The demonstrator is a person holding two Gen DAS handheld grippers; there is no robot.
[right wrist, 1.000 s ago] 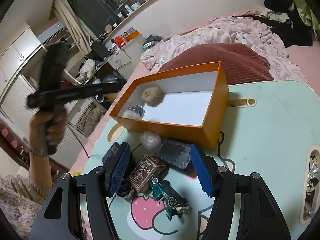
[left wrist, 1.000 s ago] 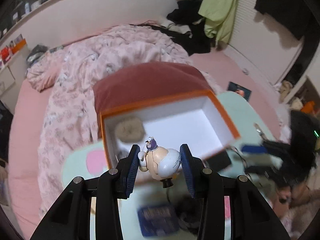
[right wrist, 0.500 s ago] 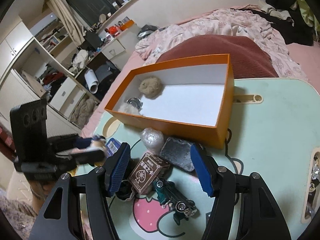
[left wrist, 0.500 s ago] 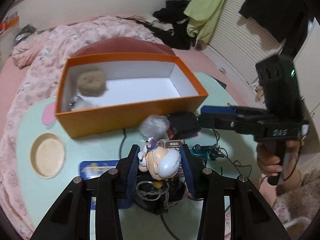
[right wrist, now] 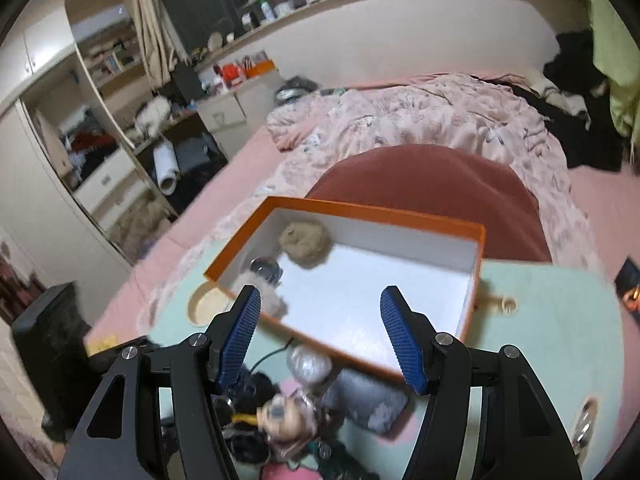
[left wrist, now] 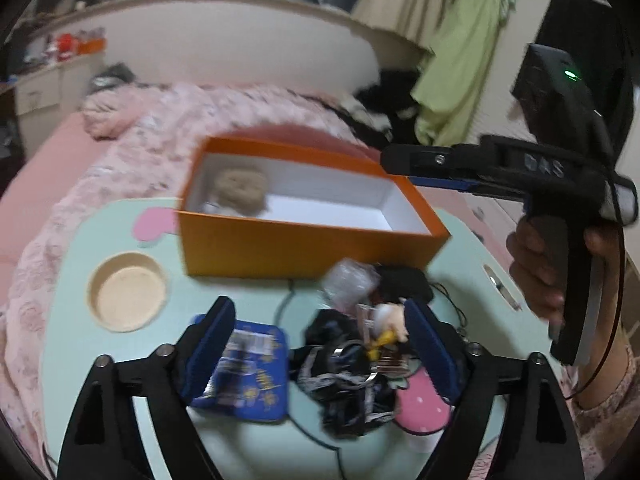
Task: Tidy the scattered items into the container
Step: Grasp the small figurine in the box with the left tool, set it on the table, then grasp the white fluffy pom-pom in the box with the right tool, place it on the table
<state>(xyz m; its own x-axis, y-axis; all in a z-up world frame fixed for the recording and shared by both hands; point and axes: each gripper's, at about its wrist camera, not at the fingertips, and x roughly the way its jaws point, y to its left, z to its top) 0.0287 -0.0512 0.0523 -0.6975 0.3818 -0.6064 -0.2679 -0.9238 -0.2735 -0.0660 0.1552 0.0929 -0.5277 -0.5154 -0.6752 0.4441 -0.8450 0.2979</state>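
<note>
Since the earlier frame our left gripper (left wrist: 318,344) has just opened its jaws wide, leaving the figurine (left wrist: 390,320) on the bench (left wrist: 72,248) clutter, outside the orange box (left wrist: 304,240). Our right gripper (right wrist: 320,334) hangs apart and empty above the box; next we must regrasp the figurine.

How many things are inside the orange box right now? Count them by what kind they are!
Fluffy balls: 2, the brown fluffy ball and the white fluffy ball
Shiny round metal things: 1, the silver thing
Total: 3 in the orange box
</note>
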